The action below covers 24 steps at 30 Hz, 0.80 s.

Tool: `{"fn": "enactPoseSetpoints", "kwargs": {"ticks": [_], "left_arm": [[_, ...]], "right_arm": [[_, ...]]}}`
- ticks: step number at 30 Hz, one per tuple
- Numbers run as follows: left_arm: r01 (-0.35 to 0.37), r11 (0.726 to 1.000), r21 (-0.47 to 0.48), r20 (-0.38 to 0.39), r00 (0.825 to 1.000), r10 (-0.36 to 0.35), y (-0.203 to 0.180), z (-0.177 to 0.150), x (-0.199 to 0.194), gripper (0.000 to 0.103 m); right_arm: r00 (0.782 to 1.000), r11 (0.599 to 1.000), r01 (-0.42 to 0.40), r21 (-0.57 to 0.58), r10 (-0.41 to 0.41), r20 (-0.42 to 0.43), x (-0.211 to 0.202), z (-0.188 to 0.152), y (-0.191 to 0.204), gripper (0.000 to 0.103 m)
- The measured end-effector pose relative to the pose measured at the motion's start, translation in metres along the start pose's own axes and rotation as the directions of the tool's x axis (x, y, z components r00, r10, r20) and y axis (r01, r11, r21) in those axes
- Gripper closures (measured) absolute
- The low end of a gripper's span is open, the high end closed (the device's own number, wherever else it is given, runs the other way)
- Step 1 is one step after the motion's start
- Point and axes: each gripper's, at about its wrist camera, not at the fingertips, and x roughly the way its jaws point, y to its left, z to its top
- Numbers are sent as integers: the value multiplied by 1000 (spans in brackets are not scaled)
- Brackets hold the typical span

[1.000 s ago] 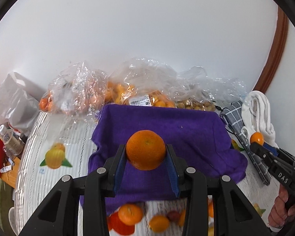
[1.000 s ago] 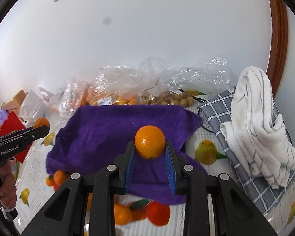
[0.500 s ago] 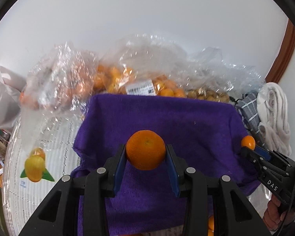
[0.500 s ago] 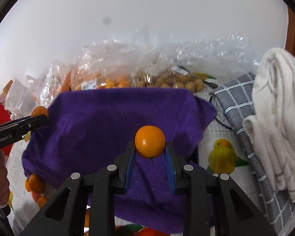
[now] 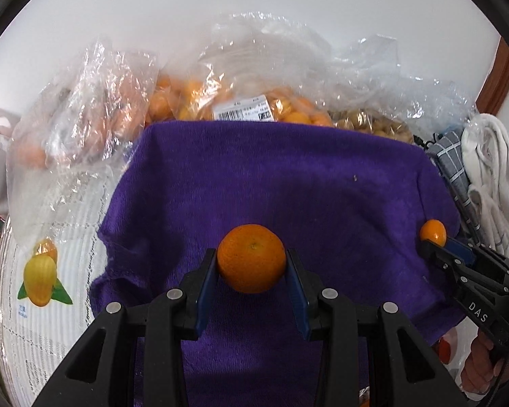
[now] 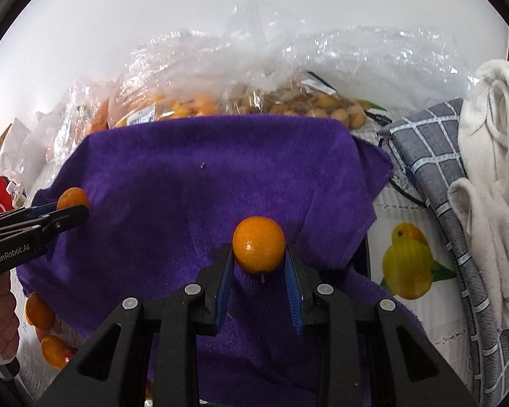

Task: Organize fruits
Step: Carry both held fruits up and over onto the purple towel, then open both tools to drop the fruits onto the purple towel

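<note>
Left gripper (image 5: 251, 264): clamped on a mandarin (image 5: 251, 257), blue pads pressing both its sides, held over the near middle of the purple towel (image 5: 288, 186).
Right gripper (image 6: 258, 254): closed on a smaller orange (image 6: 258, 244), short stem pointing down, above the towel's near right part.
Step in hand: I'd say both fruits are about to be set down on the towel.
How to do it well: lower each until the fruit rests on the pile, then open slowly so it does not roll; keep the two apart, away from the towel's edges.
Watch for: folds near the towel's right edge could tip a round fruit off toward the table.
Around: bags of fruit (image 5: 241, 101) along the towel's far edge; loose oranges (image 6: 39, 310) off its near left corner.
</note>
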Motion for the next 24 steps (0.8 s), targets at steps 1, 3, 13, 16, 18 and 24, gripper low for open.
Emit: {"fn": "enactPoseSetpoints", "kwargs": {"ticks": [1,3,13,16,18,24], "left_arm": [[2,1000,1,-5,1000,-2,0,-2,1,65],[3,1000,3,-10,1000,-3,0,-4,2,65],[-14,999,41,28,1000,13,-10,-9,-26,38],[-7,999,31,46,999,6,-11,-14,-43,39],[-11,1000,19,68,998,9,-10,-20,-59,39],[-13,1000,10,147,989,12,-9,-40,-110,39]], "right_arm": [[1000,1000,2,-1,-2,5,0,-1,0,73],[1000,1000,4,-2,-4,5,0,-2,1,73],[1000,998,9,55,-9,-2,-22,-12,-4,38],[1000,997,11,72,-11,-1,-35,-19,-3,36],[1000,997,12,71,-14,14,-49,-24,1,36],[994,998,64,21,-66,83,-99,-37,17,36]]}}
